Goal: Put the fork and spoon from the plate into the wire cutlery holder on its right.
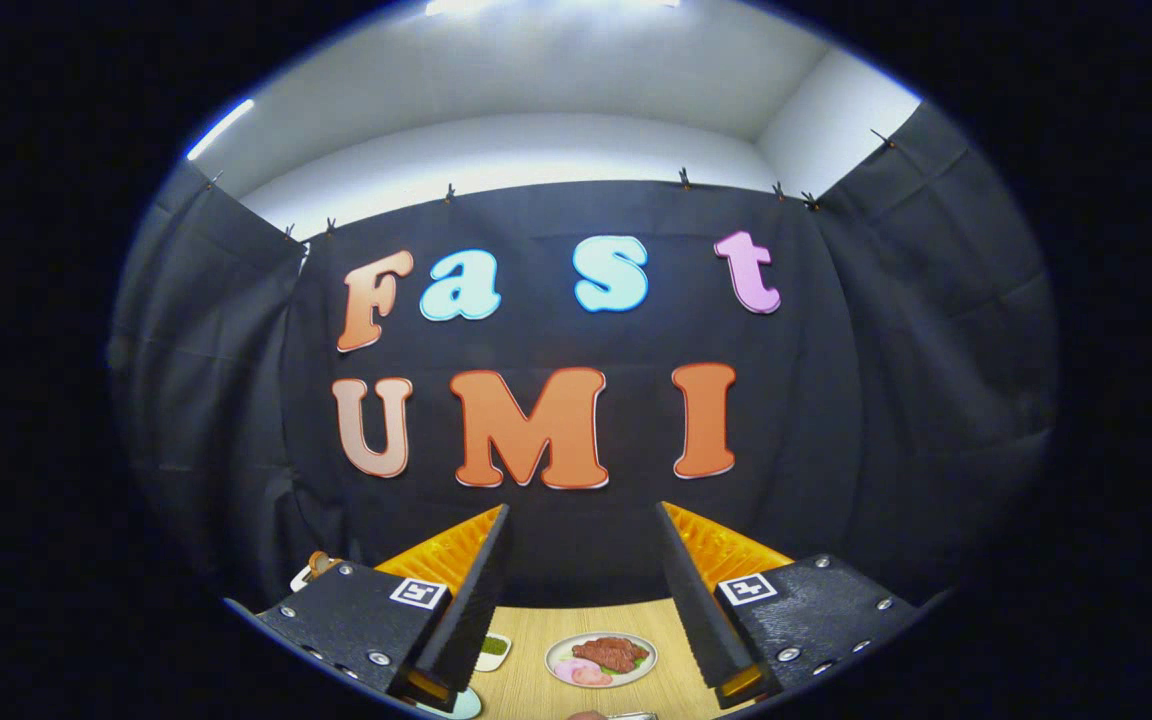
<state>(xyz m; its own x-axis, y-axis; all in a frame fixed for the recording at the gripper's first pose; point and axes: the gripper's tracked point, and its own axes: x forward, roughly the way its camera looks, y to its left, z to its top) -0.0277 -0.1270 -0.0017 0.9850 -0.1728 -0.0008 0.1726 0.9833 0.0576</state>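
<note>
Gripper view has my tongs (584,520) held high and pointed almost level at the booth's wall, the two fingers (471,590) rising from the bottom of the frame with a wide gap between them and nothing in that gap, so I read them as spread well apart and holding nothing. Each finger carries a ribbed pad on its outer side and a small square marker (419,593) on the block behind it. Below and between the fingers, at the bottom centre of the frame, I see a strip of pale wooden table (536,640). On it, between the two fingers, sits a round white plate (601,659) with what looks like reddish-brown pieces of meat, something pink and a bit of green. Just left of it, against the inner edge of the left finger, is a small white dish (492,650) with something green in it. Lower left, under the left finger, a pale curved rim of another dish (461,706) peeks out. At the very bottom centre I can make out a small reddish shape and a grey metallic sliver (633,716); I cannot tell whether that is the fork or spoon. The wire cutlery holder I cannot place from here. Behind the left finger block, at lower left, a small brownish object (317,565) shows against the dark cloth, too small to identify. Above the cloth, white wall and ceiling lights.
</note>
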